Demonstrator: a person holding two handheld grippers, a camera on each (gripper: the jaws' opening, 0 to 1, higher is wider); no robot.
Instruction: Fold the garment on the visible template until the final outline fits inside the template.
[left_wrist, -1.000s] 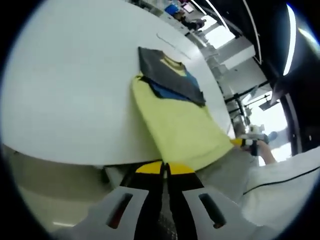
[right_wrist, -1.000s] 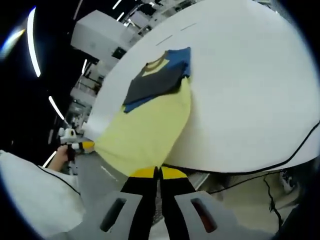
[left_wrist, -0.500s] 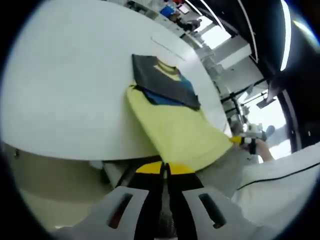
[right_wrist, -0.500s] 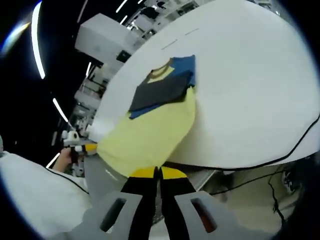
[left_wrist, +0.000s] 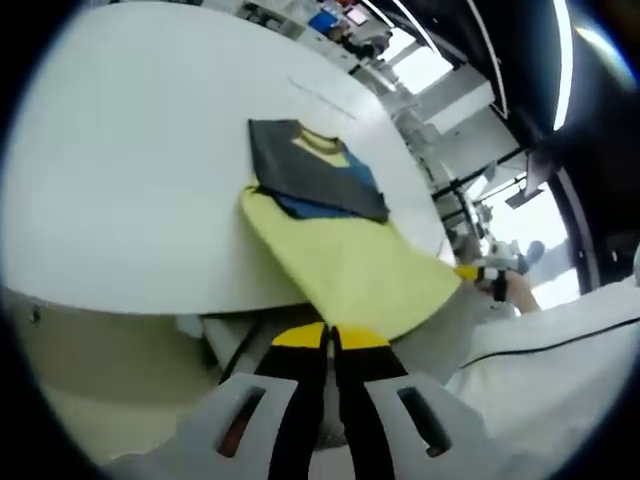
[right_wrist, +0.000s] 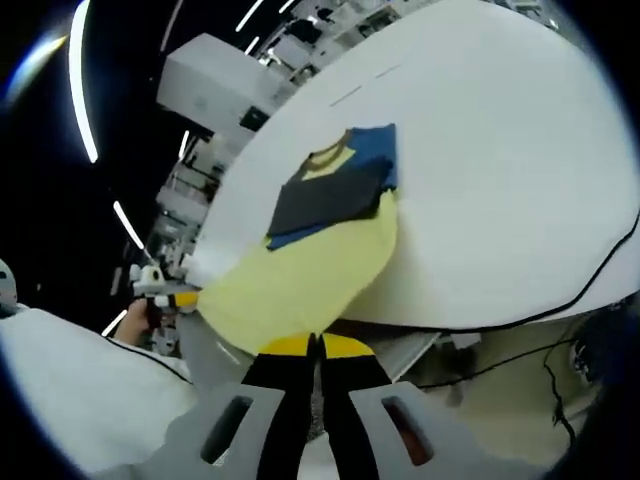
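A T-shirt lies on the white table (left_wrist: 120, 180) (right_wrist: 500, 180), its dark grey and blue top part (left_wrist: 310, 170) (right_wrist: 325, 190) folded flat. The yellow lower body (left_wrist: 350, 265) (right_wrist: 310, 275) stretches off the near table edge. My left gripper (left_wrist: 329, 335) is shut on one corner of the yellow hem. My right gripper (right_wrist: 318, 345) is shut on the other corner. In the left gripper view the right gripper (left_wrist: 478, 273) shows at the far hem corner, held by a hand. The left gripper (right_wrist: 175, 298) shows likewise in the right gripper view.
A person's white sleeve (left_wrist: 560, 370) (right_wrist: 70, 390) fills the near side. A black cable (right_wrist: 600, 290) runs along the table edge. Faint line marks (left_wrist: 320, 92) (right_wrist: 360, 85) lie on the table beyond the shirt. Desks and racks stand behind the table.
Both views have drifted slightly. The grippers keep their hold on the hem, and the yellow cloth looks drawn a little tauter and flatter off the table edge.
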